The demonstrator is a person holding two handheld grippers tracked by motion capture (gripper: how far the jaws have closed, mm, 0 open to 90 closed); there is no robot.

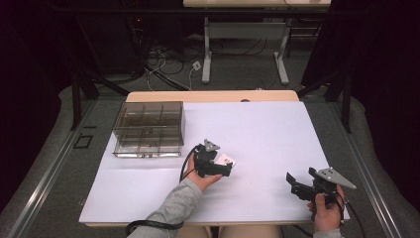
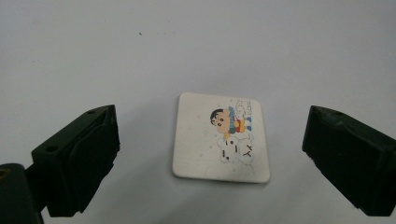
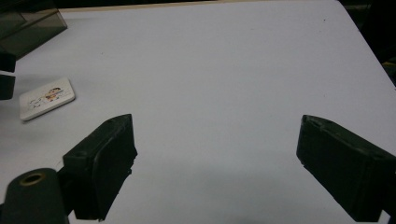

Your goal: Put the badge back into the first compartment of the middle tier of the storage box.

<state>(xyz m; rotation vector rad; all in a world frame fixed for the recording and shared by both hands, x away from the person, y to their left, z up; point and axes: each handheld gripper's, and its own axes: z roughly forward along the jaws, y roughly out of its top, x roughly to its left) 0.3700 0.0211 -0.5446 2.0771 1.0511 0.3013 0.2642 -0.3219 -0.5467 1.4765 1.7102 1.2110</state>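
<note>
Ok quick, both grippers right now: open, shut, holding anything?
Left gripper: open, jaws apart on either side of the cartoon-printed white tile, not touching it.
Right gripper: open, holding nothing, over bare white table.

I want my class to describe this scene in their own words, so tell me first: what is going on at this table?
A person at a white table holds a pair of tongs in each hand. The left tongs hang open over a small white card with a cartoon picture, which lies flat on the table between the two jaws, untouched. The right tongs wait open near the table's front right edge, holding nothing. A smoky clear compartment box sits at the back left.
</note>
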